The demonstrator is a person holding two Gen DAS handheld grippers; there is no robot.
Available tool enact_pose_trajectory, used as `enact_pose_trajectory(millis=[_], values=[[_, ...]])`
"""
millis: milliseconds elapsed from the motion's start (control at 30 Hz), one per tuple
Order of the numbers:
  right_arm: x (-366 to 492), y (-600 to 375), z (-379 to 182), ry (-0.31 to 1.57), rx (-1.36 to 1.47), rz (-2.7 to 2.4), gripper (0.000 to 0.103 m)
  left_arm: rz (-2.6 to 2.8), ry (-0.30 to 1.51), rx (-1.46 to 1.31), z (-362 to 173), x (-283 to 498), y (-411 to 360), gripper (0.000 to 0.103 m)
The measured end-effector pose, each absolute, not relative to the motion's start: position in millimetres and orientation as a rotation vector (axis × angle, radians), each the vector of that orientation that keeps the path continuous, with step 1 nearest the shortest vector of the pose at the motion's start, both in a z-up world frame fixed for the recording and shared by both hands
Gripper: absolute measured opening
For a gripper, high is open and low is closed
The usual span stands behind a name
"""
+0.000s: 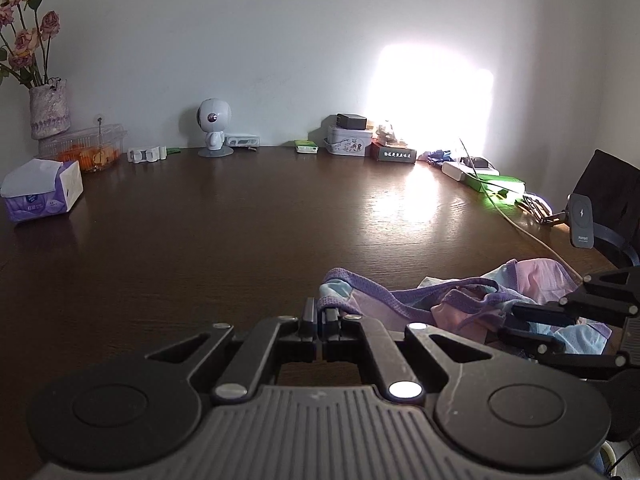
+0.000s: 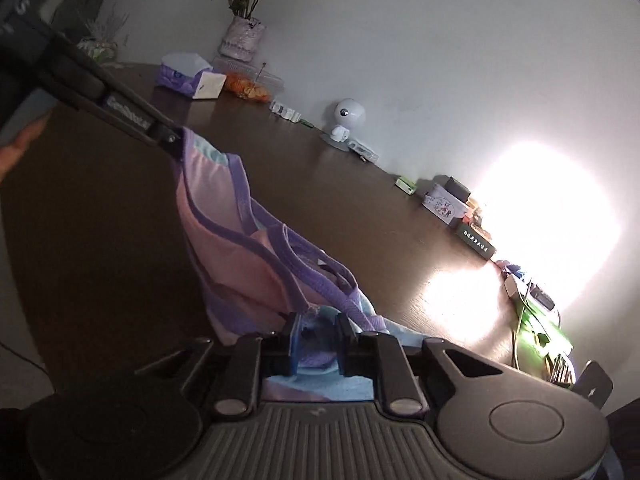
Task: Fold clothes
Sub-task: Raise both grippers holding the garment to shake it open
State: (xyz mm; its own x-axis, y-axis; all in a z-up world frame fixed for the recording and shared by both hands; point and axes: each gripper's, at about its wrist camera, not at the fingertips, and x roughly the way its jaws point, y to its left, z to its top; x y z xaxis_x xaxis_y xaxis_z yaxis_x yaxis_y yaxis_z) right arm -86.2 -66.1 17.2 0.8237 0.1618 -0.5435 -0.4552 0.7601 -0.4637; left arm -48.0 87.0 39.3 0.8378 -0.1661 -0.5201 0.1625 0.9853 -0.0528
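A small pink, pale-blue and purple-trimmed garment hangs stretched between my two grippers above the dark wooden table. My left gripper is shut on one purple-edged corner of it. In the right wrist view the garment runs from the left gripper at upper left down to my right gripper, whose jaws stand a little apart with blue cloth pinched between them. The right gripper also shows at the right edge of the left wrist view.
Along the wall stand a vase of dried roses, a tissue pack, a clear food box, a white robot camera, tins and boxes. Cables and a charger stand lie at the right. Bright glare hits the wall.
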Motion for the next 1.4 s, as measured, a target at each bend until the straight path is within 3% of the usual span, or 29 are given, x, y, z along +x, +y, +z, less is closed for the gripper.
enact_pose_trajectory(millis=[300,400,433,767,1000,1300,1400], values=[[-64,-75,27,0.601,-0.78,0.575,0.023,-0.158,0.568,-0.009,29,-44,90,0.002],[-48,-79,28,0.677,-0.698,0.624,0.016,-0.151,0.582,-0.013,26,-42,93,0.002],[-49,-80,31,0.673,-0.684,0.618,0.009,-0.146,0.584,-0.013,25,-43,94,0.002],[-120,-93,51,0.491,-0.719,0.345,0.005,-0.187,0.561,0.011,28,-53,83,0.002],[-128,-91,21,0.427,-0.77,0.155,0.009,-0.218,0.479,0.086,47,-84,58,0.002],[-126,-61,-26,0.322,-1.076,0.101,0.01,-0.185,0.468,0.084,46,-96,55,0.002],[-133,-63,-23,0.268,-1.069,0.043,0.002,-0.183,0.466,0.09,45,-97,55,0.002]])
